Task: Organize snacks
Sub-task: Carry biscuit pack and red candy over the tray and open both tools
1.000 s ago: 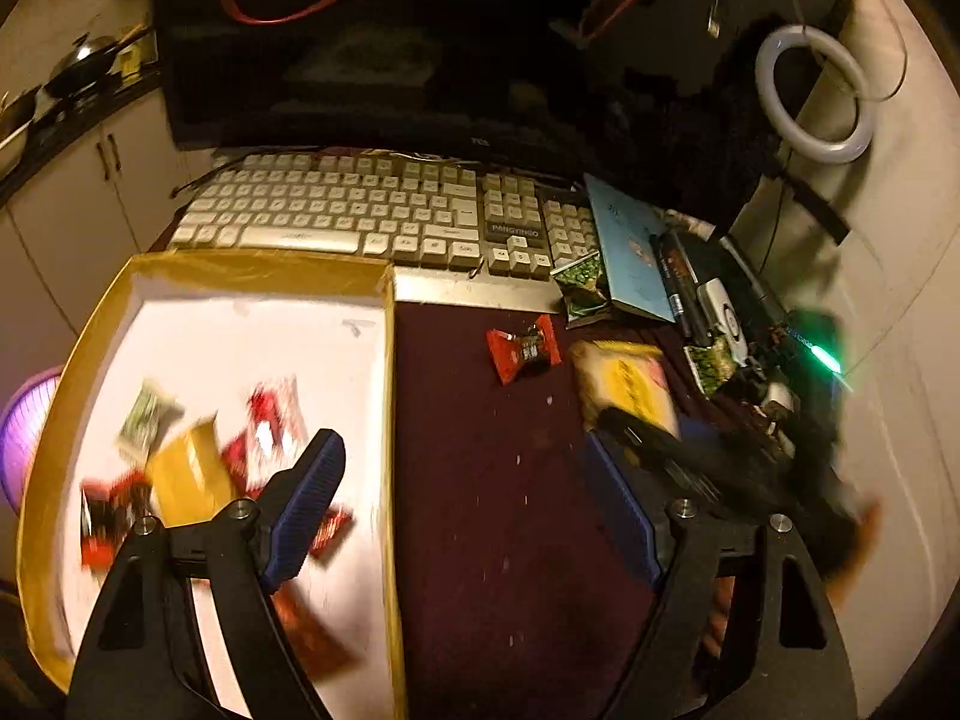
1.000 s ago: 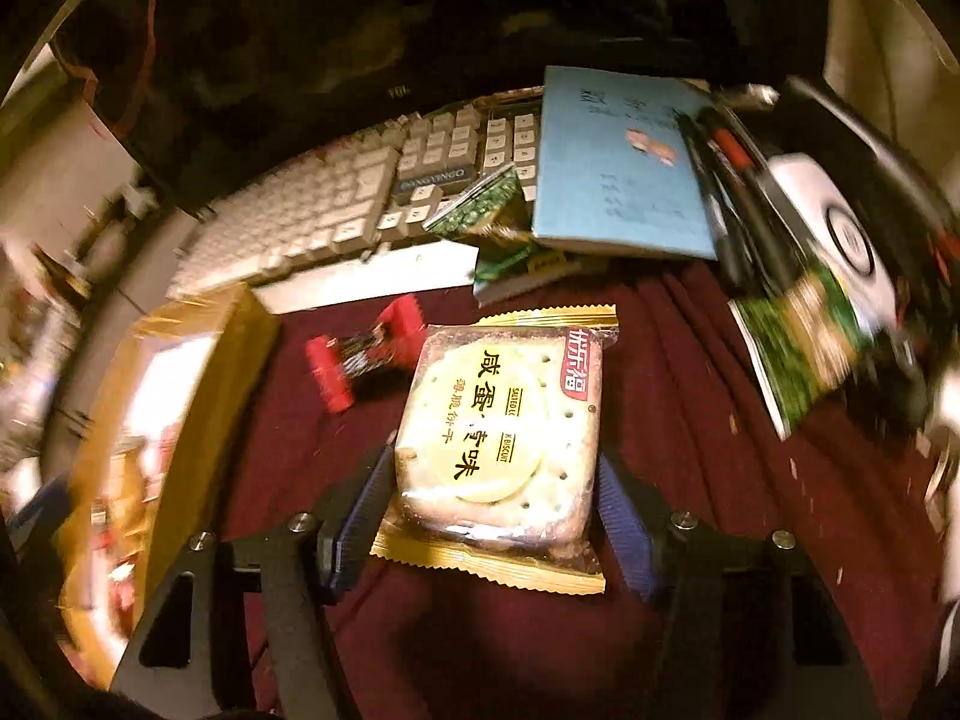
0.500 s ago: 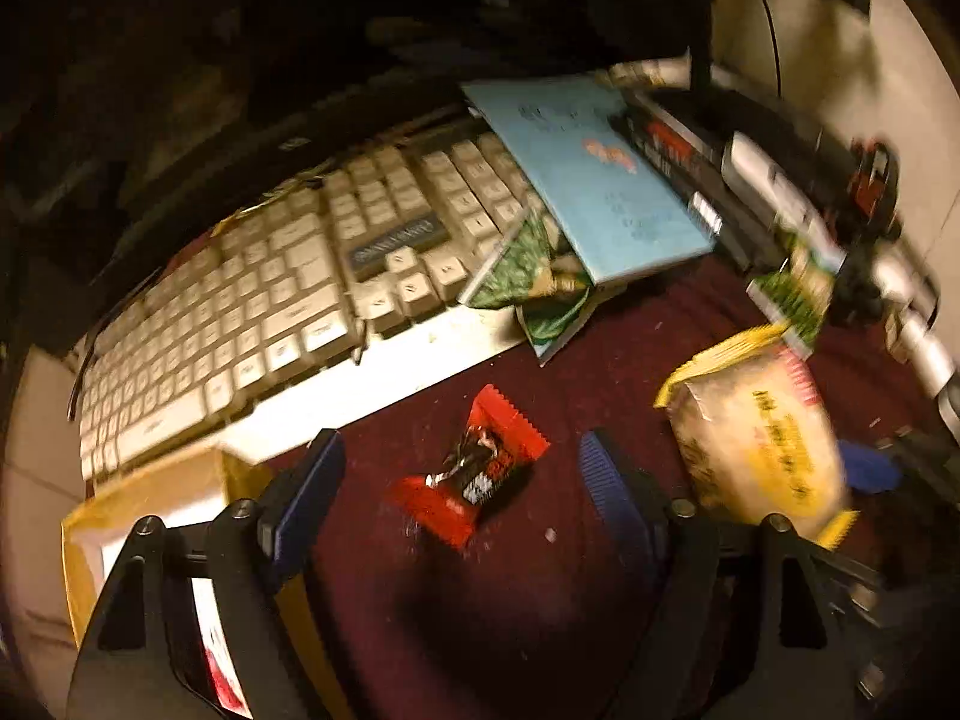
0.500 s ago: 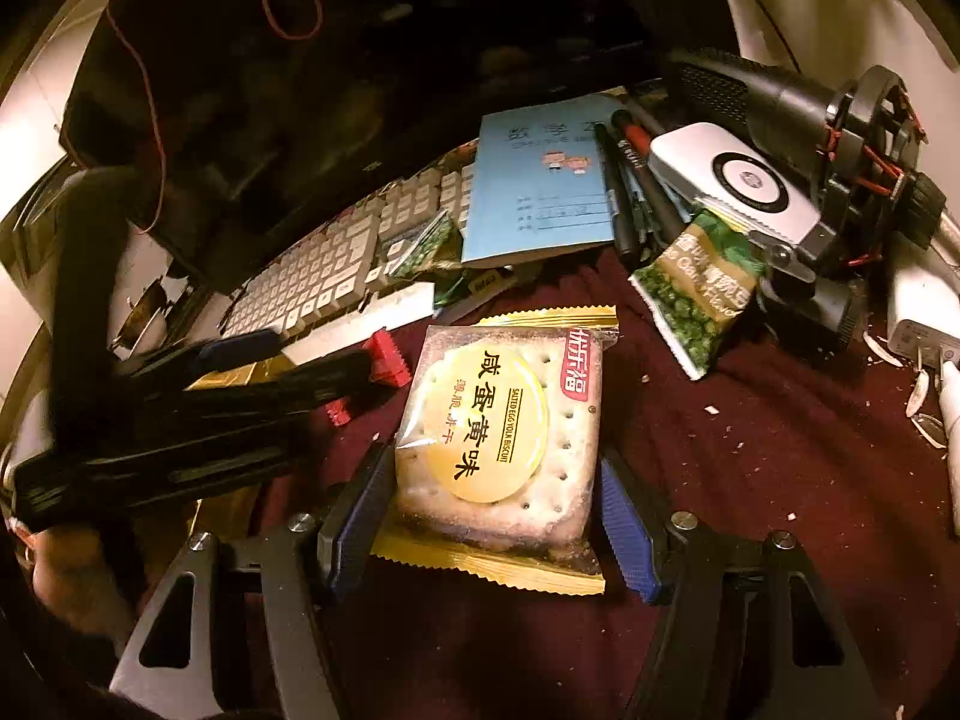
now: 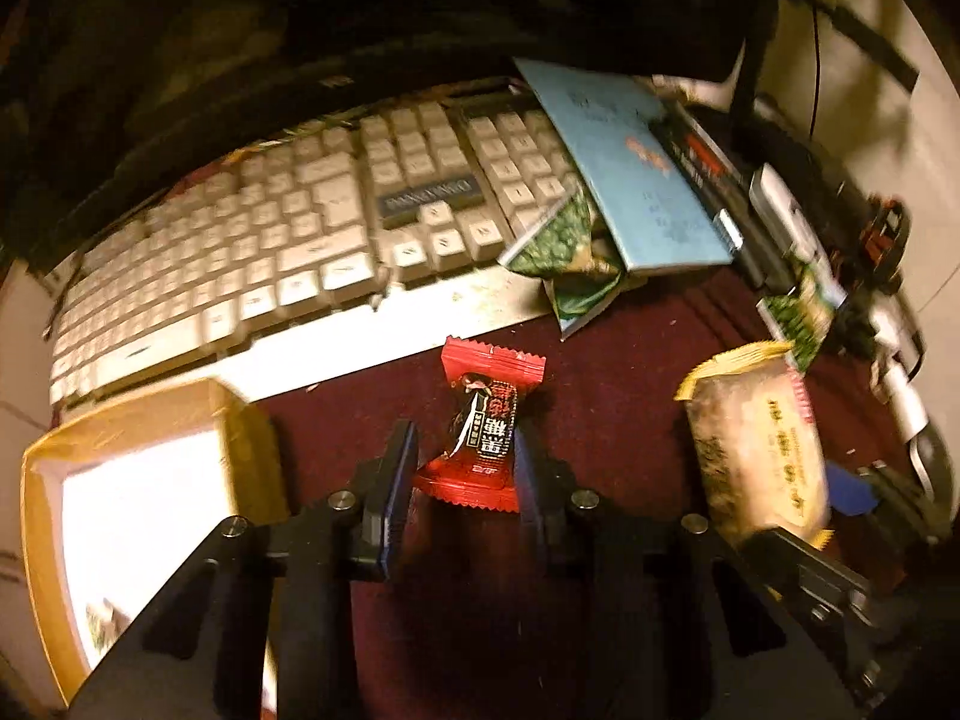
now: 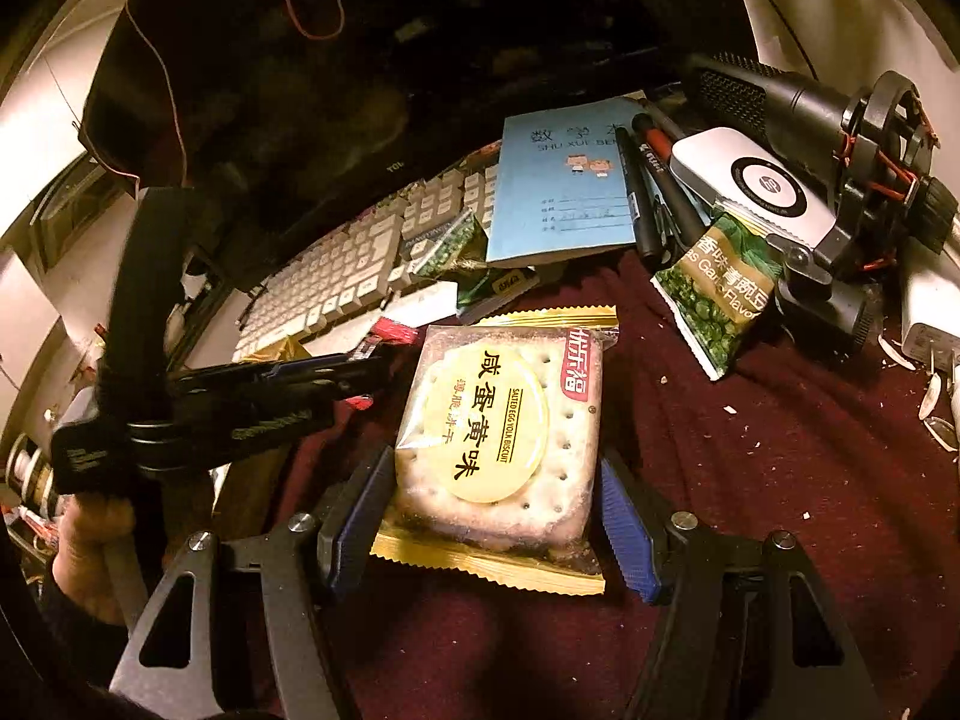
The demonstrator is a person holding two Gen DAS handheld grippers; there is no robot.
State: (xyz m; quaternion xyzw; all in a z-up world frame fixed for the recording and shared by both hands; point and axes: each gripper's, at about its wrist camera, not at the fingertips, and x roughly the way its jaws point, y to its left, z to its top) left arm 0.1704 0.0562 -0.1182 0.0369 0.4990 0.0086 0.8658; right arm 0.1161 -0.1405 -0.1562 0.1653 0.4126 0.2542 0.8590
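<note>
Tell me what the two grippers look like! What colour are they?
Both are black metal frames with triangle-shaped cutouts and round silver screws. The left gripper and right gripper each have two flat fingers with ridged blue pads. Seen from the right wrist camera, the left gripper has a long black handle with small white lettering, held by a bare hand.
</note>
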